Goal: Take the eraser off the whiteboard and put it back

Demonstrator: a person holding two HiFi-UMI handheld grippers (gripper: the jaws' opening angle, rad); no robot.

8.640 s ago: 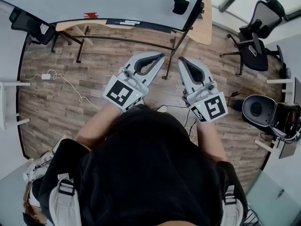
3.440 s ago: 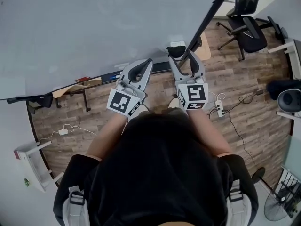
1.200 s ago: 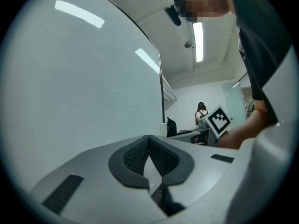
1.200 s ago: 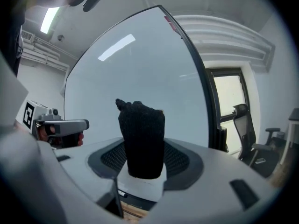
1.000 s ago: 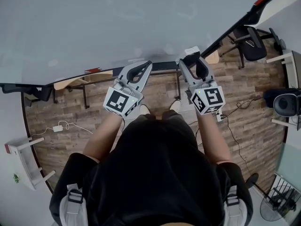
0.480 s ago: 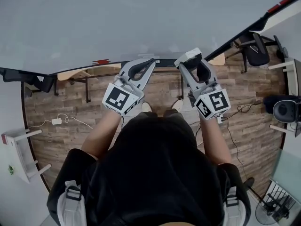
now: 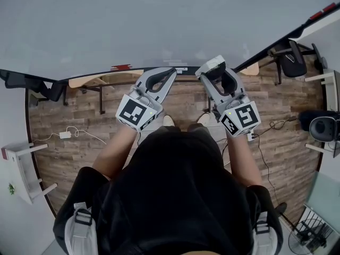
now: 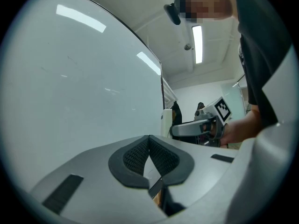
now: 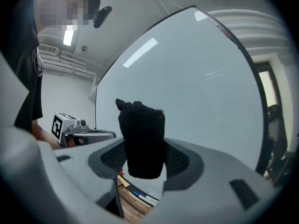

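1. My right gripper has its jaws spread wide and clamped on the whiteboard eraser. The black felt block stands upright between the pads and pokes out past the tips at twelve o'clock.
2. I grip it by its sides, I judge, so that the flat face is free to meet the board when I put it back.
3. My left gripper sits at nine o'clock of the right one, jaws pressed together with nothing between them. It has no part in the hold.
4. Both forearms reach straight out from my chest. The grippers point level, marker cubes toward me, tips leaning slightly toward each other.
5. The whiteboard fills everything from ten to two o'clock. The eraser is close to its lower edge, off the surface as far as I can judge, though I cannot rule out contact.
6. Markers lie on the ledge at six o'clock below the eraser.
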